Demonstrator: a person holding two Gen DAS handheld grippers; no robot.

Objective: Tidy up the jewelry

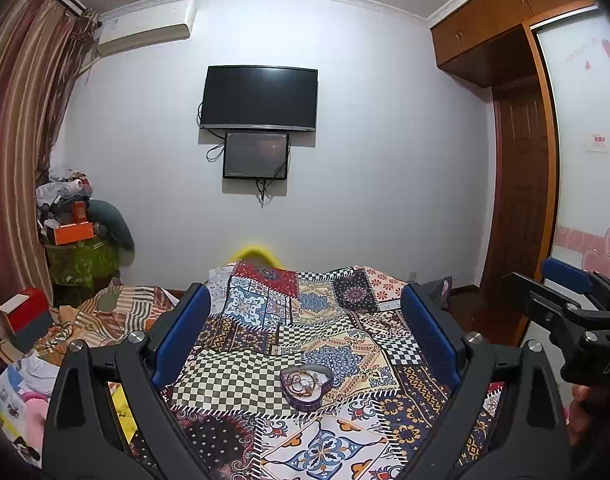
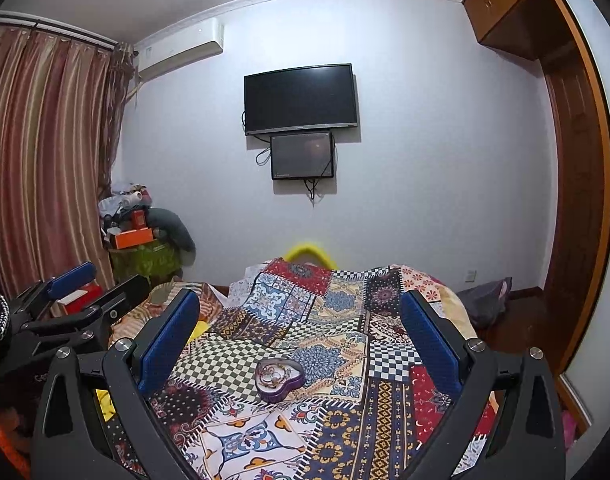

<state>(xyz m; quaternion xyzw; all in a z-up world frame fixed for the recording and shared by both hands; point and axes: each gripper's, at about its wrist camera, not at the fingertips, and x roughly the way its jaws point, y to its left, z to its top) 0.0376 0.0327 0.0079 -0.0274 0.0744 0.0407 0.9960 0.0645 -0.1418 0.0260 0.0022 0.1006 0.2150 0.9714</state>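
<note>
A: Starting at the left, what is the left gripper (image 1: 305, 340) doing?

B: It hovers above the bed (image 1: 241, 380), blue fingers (image 1: 183, 332) spread wide with nothing between them. My guess is it is held high and back so its camera takes in the whole patchwork cover.

A: And the jewelry?

B: In the middle, a purple heart-shaped box (image 1: 305, 386) sits open on the cover, with bracelets and rings (image 1: 301, 380) heaped inside. It lies ahead of the fingers and below them, roughly centred in the gap, well apart from both. An open box on flat bedding likely keeps the small pieces together.

A: The right side?

B: The right gripper (image 2: 301, 344) also has its fingers parted and empty. The box sits between them in view, a little left of centre, out of reach. Whether sorting is ahead or finished, I cannot tell.
</note>
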